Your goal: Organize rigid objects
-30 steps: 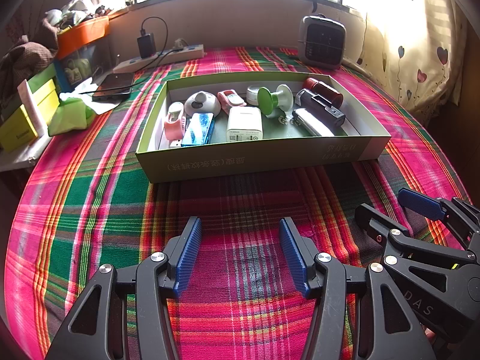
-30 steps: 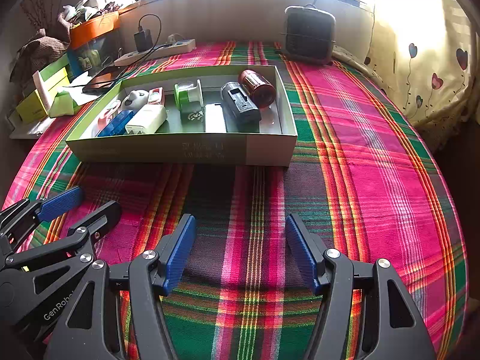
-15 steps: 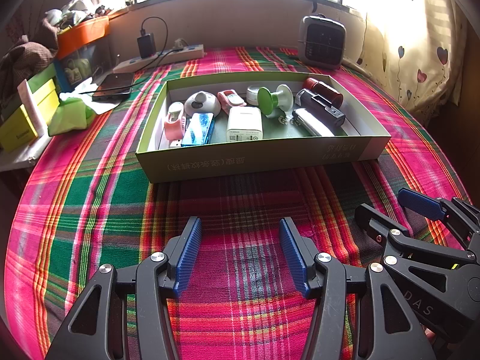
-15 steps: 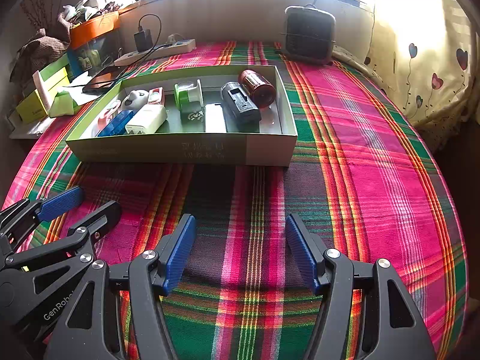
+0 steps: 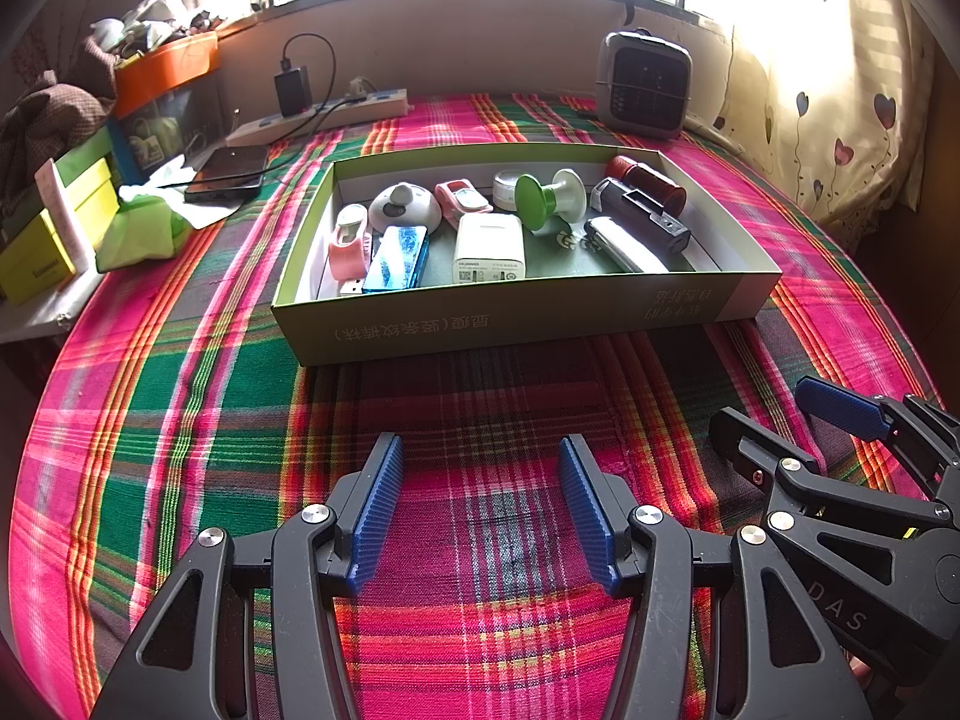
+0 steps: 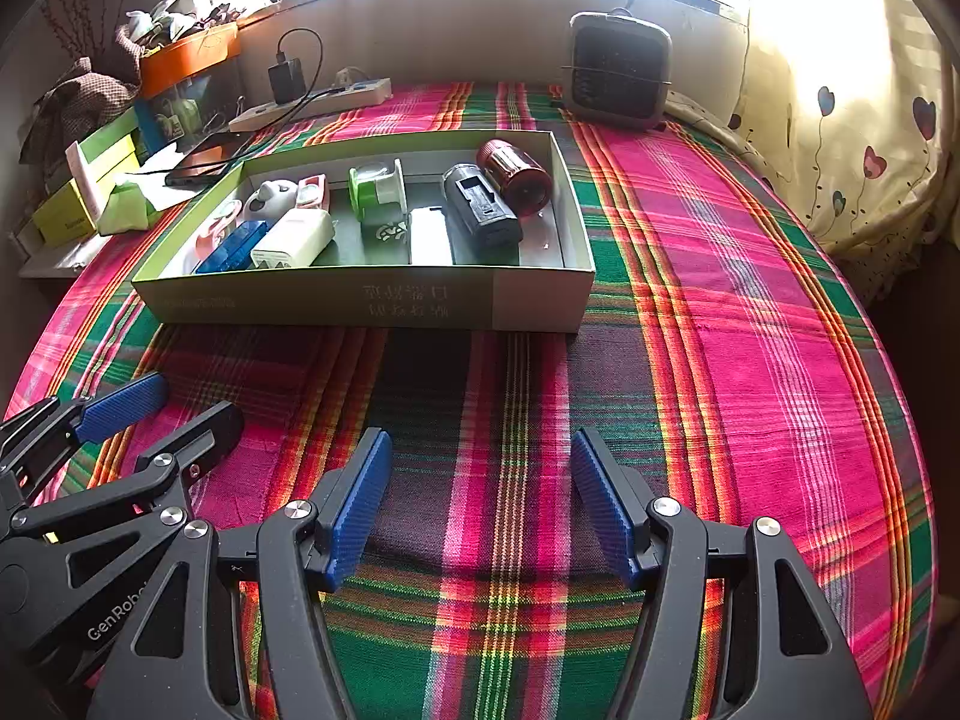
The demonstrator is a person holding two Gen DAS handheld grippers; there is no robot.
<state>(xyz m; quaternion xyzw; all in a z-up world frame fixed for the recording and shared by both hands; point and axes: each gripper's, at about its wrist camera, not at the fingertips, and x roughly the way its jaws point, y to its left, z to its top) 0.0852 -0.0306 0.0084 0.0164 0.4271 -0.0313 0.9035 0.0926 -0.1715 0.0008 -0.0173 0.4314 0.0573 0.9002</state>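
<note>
Nothing has moved since the earlier frames: both grippers and all contents sit as before. Left gripper [image 5: 477,504], jaws apart and empty, hovers over the plaid cloth [image 5: 180,396]; the right gripper [image 6: 480,501], likewise spread and holding nothing, lies just to its right. Ahead of both stands the green box [image 5: 498,324], which holds the task's things: a white charger [image 5: 489,249], a blue case [image 5: 396,258], a pink clip [image 5: 348,243], a green-and-white spool [image 5: 549,198], a dark grey device [image 5: 645,219] and a red cylinder [image 5: 645,177]. The left wrist view shows the charger's printed label and a round grey item [image 5: 399,210] from above; the right wrist view shows instead the red cylinder's open end [image 6: 516,177] and the bare cloth to the right of the box. A small heater [image 6: 618,69] and a power strip [image 6: 312,99] stand far ahead, beyond the box.
</note>
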